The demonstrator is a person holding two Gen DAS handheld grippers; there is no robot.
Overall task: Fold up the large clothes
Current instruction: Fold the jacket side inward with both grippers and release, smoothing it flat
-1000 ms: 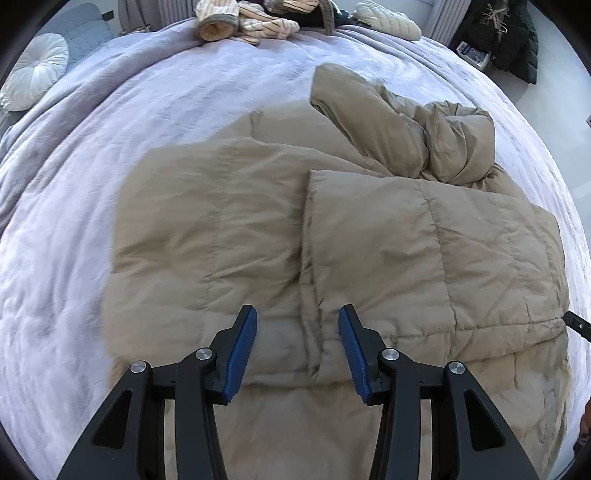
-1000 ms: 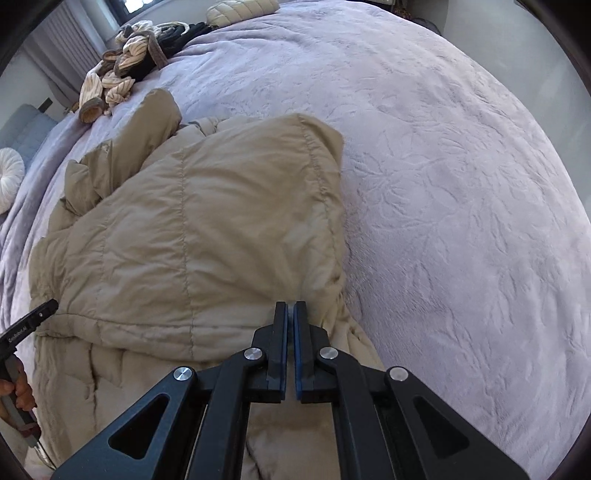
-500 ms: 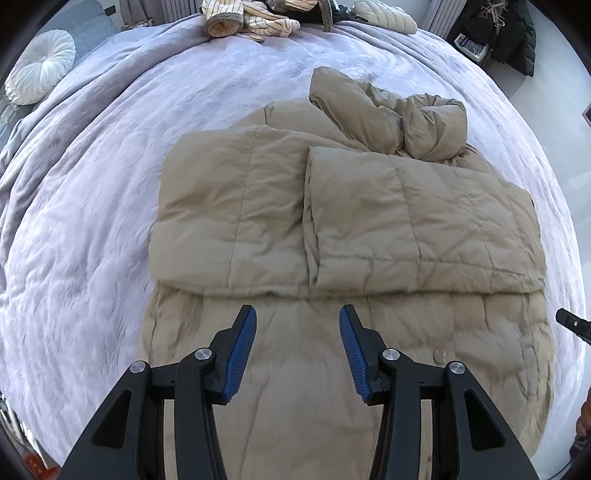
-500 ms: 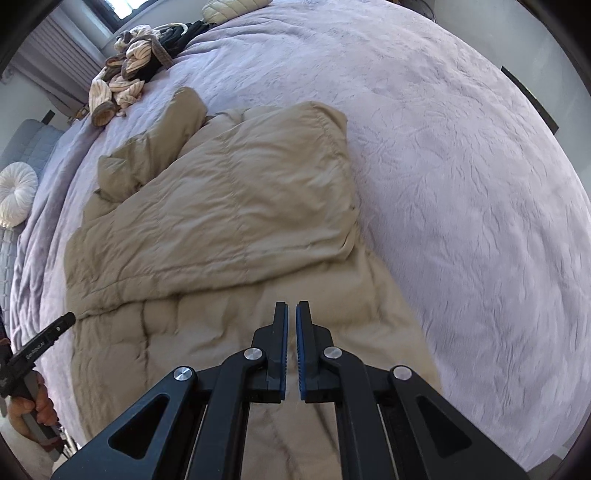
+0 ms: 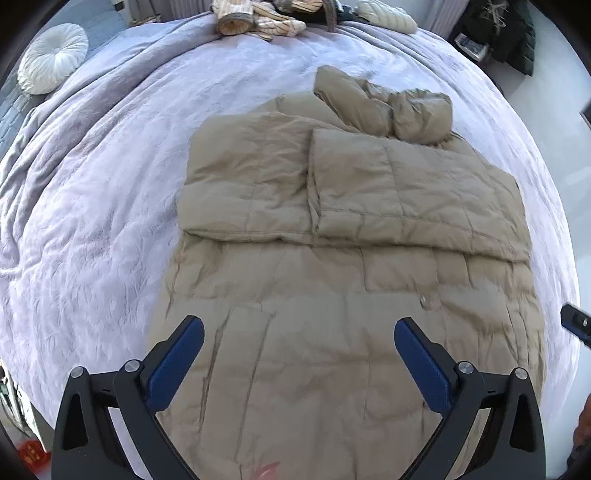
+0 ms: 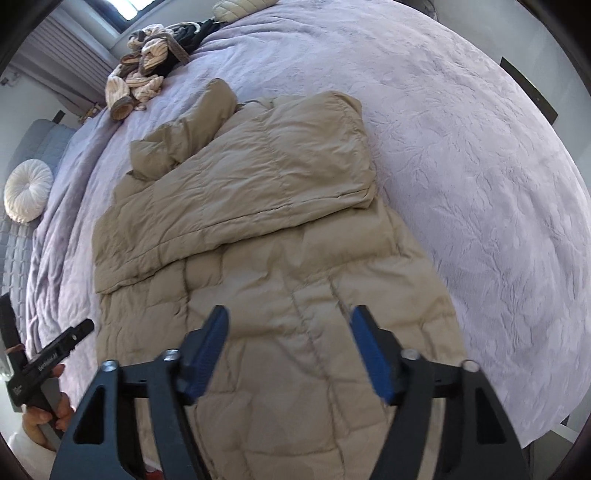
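A beige quilted puffer coat (image 5: 351, 258) lies flat on the lavender bedspread (image 5: 92, 184), its sleeves folded across the upper body and its hood (image 5: 388, 107) bunched at the far end. It also shows in the right wrist view (image 6: 266, 240). My left gripper (image 5: 299, 328) is open and empty, above the coat's near lower part. My right gripper (image 6: 290, 317) is open and empty, above the same lower part near its right side. The left gripper's handle (image 6: 51, 358) shows at the right wrist view's left edge.
A pile of striped and dark clothes (image 5: 266, 18) lies at the bed's far end, also in the right wrist view (image 6: 147, 77). A round white cushion (image 5: 51, 66) sits at the far left. The bedspread (image 6: 480, 166) stretches to the right of the coat.
Both grippers have pulled back toward the coat's hem and risen. The right gripper, shut before, has opened; the left has opened wider.
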